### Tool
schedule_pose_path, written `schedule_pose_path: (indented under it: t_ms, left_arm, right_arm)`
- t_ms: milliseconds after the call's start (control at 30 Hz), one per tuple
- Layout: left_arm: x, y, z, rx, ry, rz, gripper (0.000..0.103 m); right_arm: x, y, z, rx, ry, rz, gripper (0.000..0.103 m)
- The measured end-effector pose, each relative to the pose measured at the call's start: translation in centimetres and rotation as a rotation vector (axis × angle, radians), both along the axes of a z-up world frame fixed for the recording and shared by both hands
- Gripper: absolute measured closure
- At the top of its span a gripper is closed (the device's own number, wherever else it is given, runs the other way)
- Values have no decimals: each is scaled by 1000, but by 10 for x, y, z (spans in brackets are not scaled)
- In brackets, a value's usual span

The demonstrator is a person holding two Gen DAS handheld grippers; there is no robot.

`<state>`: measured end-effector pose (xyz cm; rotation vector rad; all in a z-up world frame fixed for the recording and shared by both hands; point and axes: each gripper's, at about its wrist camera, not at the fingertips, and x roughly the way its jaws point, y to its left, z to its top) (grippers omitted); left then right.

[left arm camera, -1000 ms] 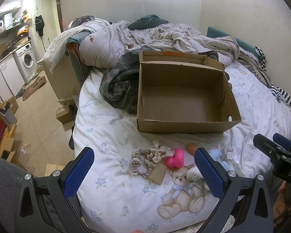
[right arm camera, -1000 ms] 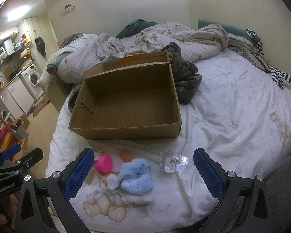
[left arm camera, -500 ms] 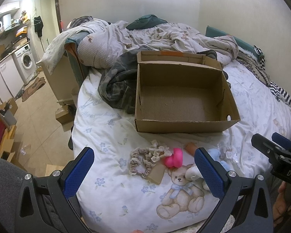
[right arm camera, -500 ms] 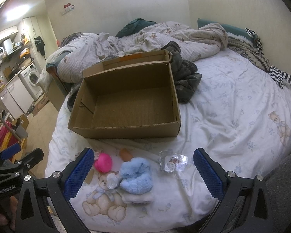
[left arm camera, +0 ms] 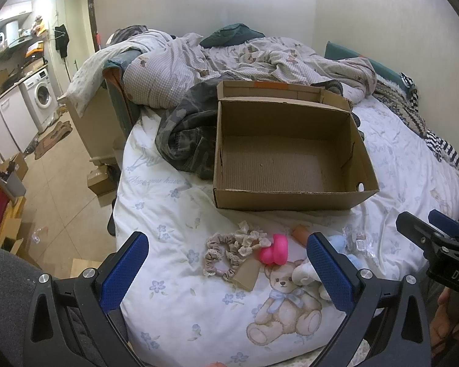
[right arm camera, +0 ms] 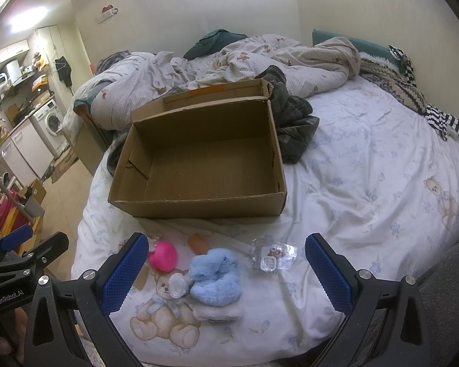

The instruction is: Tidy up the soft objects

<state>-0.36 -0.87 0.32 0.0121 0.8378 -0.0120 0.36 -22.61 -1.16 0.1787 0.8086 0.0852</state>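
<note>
While both grippers hover with fingers spread and nothing between them, the left gripper (left arm camera: 226,270) faces scrunchies (left arm camera: 226,249) and a pink toy (left arm camera: 275,249); the right gripper (right arm camera: 226,272) faces a blue plush (right arm camera: 217,275). Beyond stands a cardboard box (right arm camera: 199,205), empty, beside dark clothing (left arm camera: 183,131). The quilt (left arm camera: 168,214) reads "Hope you have".

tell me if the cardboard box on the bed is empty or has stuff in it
Empty. Both wrist views show the cardboard box's bare corrugated floor; the scrunchies and blue plush lie outside on the bed.
</note>
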Motion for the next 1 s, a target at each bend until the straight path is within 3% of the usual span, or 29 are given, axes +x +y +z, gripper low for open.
schedule_pose_path:
  t_ms: [367,633,1000]
  left_arm:
    - [5,3,7,-27,15,-1,0]
    - [22,1,13,-9,77,-8,0]
    - [59,7,14,22,149,4,0]
  right_arm:
    - [4,-2,9,33,15,27,0]
    - [21,-7,25,84,57,54,0]
    - [52,-6,16,34,146,87,0]
